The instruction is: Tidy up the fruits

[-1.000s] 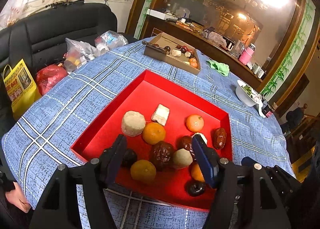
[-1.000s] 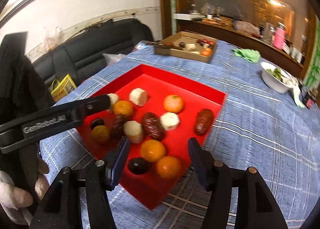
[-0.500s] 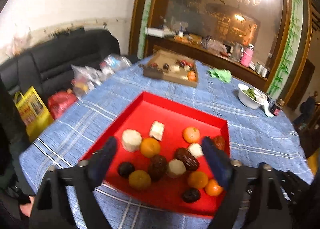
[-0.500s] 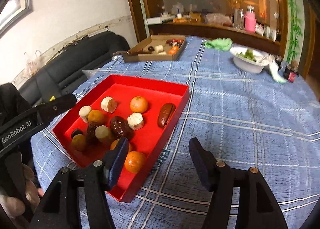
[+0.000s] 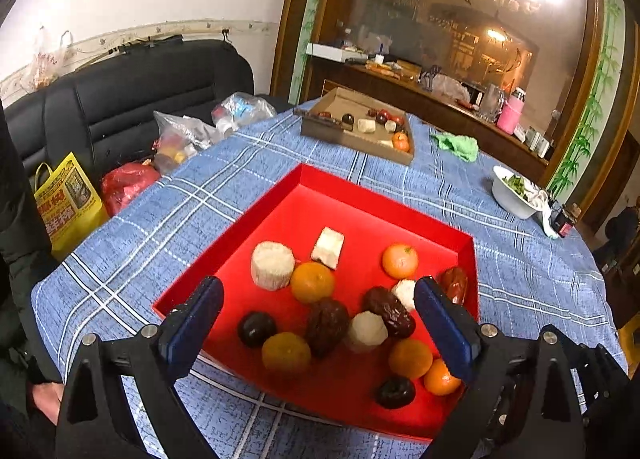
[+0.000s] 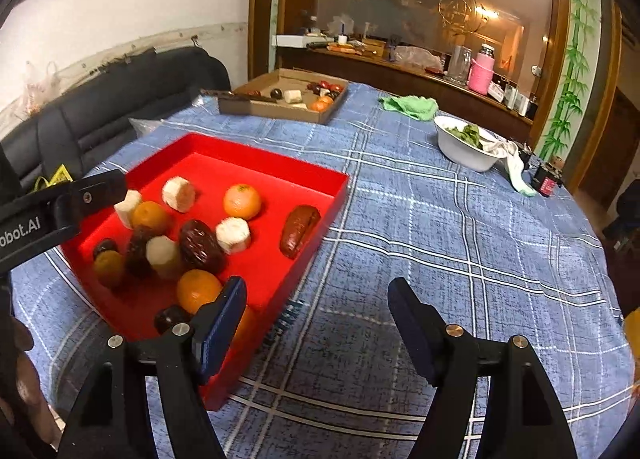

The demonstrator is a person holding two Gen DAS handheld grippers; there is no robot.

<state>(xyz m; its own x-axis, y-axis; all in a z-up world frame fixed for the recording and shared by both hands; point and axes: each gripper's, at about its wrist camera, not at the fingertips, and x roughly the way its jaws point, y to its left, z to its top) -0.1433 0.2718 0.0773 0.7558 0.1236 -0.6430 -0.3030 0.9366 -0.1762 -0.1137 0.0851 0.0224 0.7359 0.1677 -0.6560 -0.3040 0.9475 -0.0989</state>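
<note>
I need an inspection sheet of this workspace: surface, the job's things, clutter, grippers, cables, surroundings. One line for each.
Surface: round table under a blue checked cloth.
Job's things: red tray with oranges, dark dates, white chunks; cardboard box farther back with more fruit.
Clutter: white bowl of greens, green rag, small dark jar.
Grippers: left gripper over the tray, jaws opening, nothing gripped; right gripper beside the tray's corner, jaws opening, empty.
Cables: nothing seen.
Surroundings: black sofa with bags, wooden sideboard, mirror.
</note>
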